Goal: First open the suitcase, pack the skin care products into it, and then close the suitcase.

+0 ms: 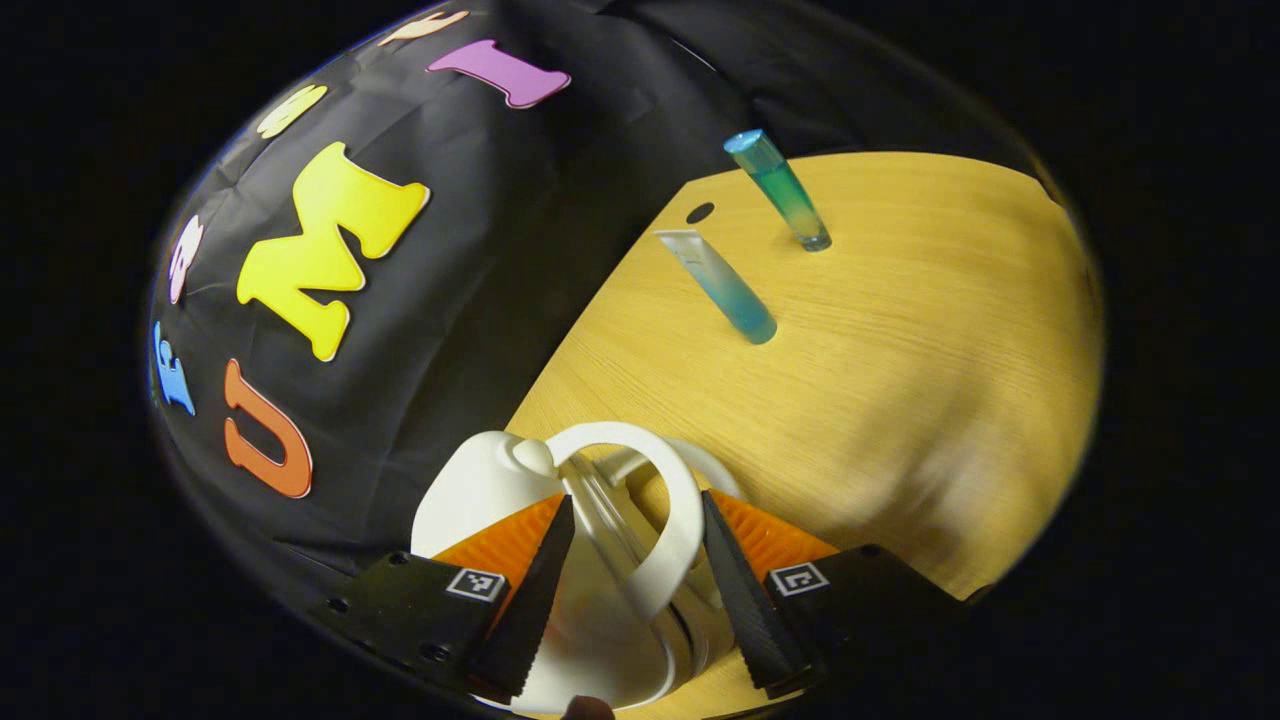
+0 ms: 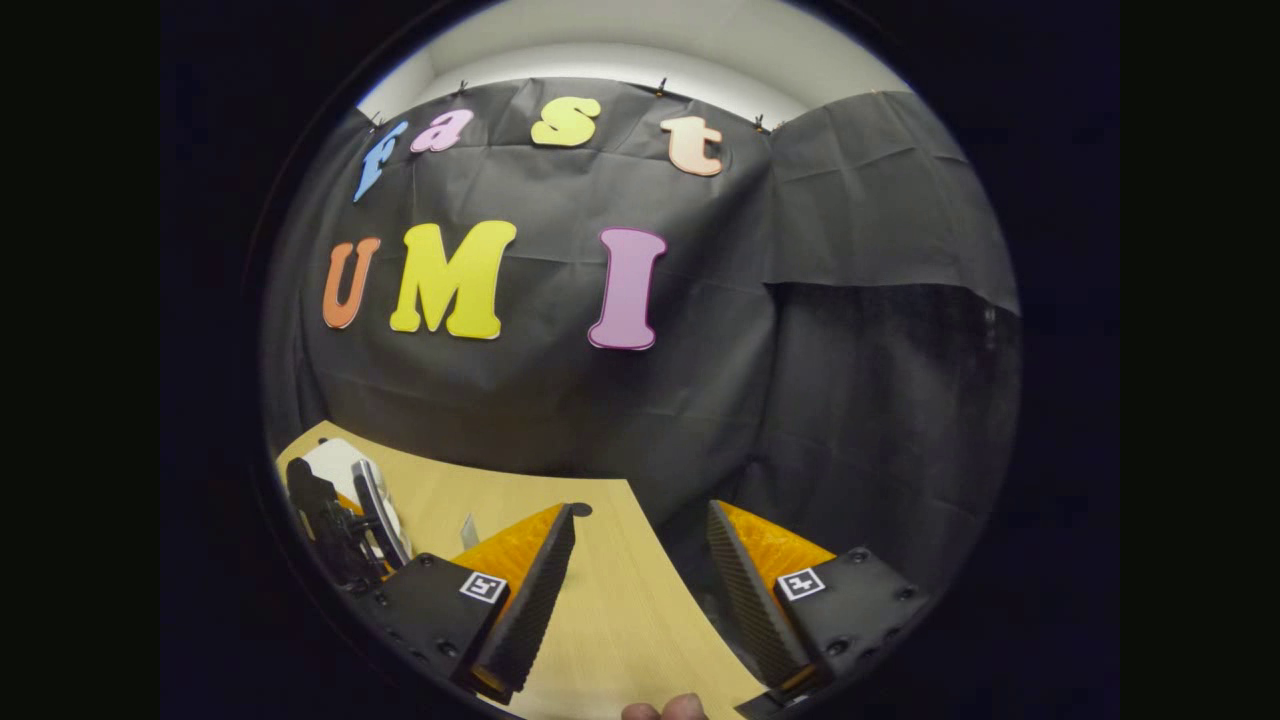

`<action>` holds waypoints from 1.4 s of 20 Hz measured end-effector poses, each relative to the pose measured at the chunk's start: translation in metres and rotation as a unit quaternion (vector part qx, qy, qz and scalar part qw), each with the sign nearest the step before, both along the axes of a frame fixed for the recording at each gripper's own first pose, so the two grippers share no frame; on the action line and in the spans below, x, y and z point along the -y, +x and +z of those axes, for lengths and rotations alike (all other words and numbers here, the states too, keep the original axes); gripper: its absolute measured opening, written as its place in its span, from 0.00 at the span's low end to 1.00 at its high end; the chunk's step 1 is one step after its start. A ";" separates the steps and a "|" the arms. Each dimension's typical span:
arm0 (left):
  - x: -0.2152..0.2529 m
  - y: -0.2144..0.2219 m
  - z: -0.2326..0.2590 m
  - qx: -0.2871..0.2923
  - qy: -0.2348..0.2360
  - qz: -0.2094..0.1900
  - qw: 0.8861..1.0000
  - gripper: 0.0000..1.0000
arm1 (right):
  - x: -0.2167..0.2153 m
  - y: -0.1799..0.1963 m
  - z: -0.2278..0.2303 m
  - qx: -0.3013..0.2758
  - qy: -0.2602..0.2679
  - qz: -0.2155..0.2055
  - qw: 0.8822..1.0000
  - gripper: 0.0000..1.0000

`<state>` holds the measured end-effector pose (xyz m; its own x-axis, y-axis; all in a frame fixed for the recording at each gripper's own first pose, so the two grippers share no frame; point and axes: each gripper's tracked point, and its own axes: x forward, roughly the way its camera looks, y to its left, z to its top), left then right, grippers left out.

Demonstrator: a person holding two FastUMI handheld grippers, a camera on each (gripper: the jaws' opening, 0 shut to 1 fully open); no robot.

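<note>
A small white suitcase (image 1: pixel 480 490) lies at the table's near left edge, its arched handle (image 1: pixel 668 520) standing up. My left gripper (image 1: pixel 635 510) is open and straddles that handle; the handle sits nearer the right finger, and I cannot tell whether it touches. Farther out on the table stand two skin care tubes, a teal-green one (image 1: pixel 782 190) and a clear-to-blue one (image 1: pixel 722 288), both apart from the gripper. My right gripper (image 2: pixel 640 520) is open with nothing in it, hanging over the table's far corner. From there the suitcase (image 2: pixel 335 462) shows at the far left with the left gripper's body (image 2: pixel 330 525) against it.
The wooden table (image 1: pixel 900 380) has a small dark hole (image 1: pixel 700 212) near its back edge. Black cloth wall (image 2: pixel 560 400) rises close behind the table and to its side. A fingertip (image 2: pixel 665 710) shows at the bottom of the right gripper view.
</note>
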<state>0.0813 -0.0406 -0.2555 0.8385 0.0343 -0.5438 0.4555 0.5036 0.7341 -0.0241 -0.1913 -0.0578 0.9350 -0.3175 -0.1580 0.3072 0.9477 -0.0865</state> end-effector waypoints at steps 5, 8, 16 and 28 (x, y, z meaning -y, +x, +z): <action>0.005 0.006 -0.014 -0.018 0.027 0.002 0.999 0.48 | 0.003 0.001 -0.004 -0.004 0.004 -0.001 1.000 0.79; 0.014 0.002 -0.009 -0.018 0.016 -0.001 1.000 0.30 | 0.004 0.002 -0.001 0.001 0.006 -0.004 1.000 0.79; -0.002 0.004 0.098 0.066 -0.093 0.031 0.993 0.08 | -0.024 0.015 0.014 0.022 0.018 0.020 0.999 0.80; -0.298 0.010 0.243 0.234 -0.327 0.179 0.898 0.07 | -0.141 0.039 0.048 0.042 0.002 0.137 0.990 0.79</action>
<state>0.0916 0.2571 -0.0126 0.9794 0.1483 -0.1369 -0.1021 0.9493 0.2974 0.0148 -0.0503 -0.0093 0.9959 -0.0488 -0.0768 0.0436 0.9967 -0.0678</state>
